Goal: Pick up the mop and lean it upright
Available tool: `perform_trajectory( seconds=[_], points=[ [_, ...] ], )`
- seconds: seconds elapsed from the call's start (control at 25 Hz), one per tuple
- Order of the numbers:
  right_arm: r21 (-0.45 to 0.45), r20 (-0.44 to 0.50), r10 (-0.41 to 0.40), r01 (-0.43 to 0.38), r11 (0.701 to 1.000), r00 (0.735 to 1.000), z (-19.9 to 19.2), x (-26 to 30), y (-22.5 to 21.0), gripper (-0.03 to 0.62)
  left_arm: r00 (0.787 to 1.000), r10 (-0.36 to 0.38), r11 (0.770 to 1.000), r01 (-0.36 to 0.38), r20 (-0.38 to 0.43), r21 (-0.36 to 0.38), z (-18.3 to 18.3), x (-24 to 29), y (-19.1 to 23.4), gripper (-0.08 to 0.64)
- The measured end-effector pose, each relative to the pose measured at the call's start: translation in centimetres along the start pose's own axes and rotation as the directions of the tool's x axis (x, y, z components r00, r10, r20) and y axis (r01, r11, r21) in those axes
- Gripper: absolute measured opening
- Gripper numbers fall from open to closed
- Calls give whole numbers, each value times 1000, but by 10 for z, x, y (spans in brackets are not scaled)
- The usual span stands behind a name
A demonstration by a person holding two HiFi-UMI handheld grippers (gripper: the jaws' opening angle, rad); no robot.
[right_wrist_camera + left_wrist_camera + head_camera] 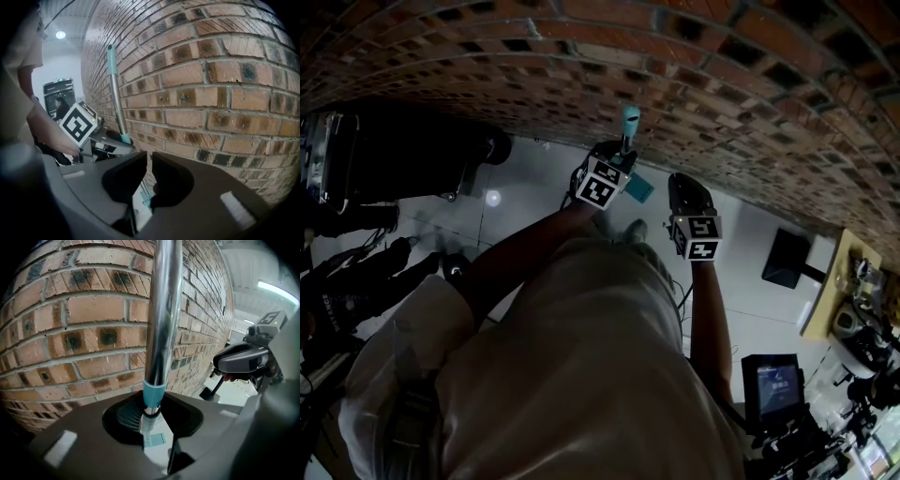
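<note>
The mop stands nearly upright close to the brick wall (70,333). Its shiny metal pole (164,310) has a teal collar (152,394) and a teal grip at the top (630,120). The teal mop head (639,187) rests on the floor by the wall's foot. My left gripper (151,416) is shut on the mop pole just below the collar; in the head view it (623,155) is beside the wall. My right gripper (149,168) is shut with nothing in it, held to the right of the pole (115,93), also in the head view (682,180).
The brick wall (694,84) curves across the back. Dark equipment (384,159) stands at the left. A black stand base (787,258), a wooden table edge (825,291) and a monitor (776,384) are at the right. My shoe (633,230) is near the mop head.
</note>
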State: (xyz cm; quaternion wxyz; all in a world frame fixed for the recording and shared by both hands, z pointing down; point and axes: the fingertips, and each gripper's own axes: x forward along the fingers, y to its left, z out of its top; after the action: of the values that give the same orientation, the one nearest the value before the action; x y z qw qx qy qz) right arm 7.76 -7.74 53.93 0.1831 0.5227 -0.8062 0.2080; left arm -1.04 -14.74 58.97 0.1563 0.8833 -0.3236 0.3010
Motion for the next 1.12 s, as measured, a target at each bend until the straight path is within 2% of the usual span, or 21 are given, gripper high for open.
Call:
perform_trajectory(
  seconds=[0.28, 1.12],
  points=[
    [0, -16, -3, 3, 1000, 1000, -3, 7, -6, 40, 999, -10, 1000, 9, -41, -19, -15, 17, 6, 124],
    [-17, -69, 21, -22, 1000, 997, -5, 46, -15, 40, 985, -8, 1000, 9, -173, 4, -61, 59, 23, 124]
  ],
)
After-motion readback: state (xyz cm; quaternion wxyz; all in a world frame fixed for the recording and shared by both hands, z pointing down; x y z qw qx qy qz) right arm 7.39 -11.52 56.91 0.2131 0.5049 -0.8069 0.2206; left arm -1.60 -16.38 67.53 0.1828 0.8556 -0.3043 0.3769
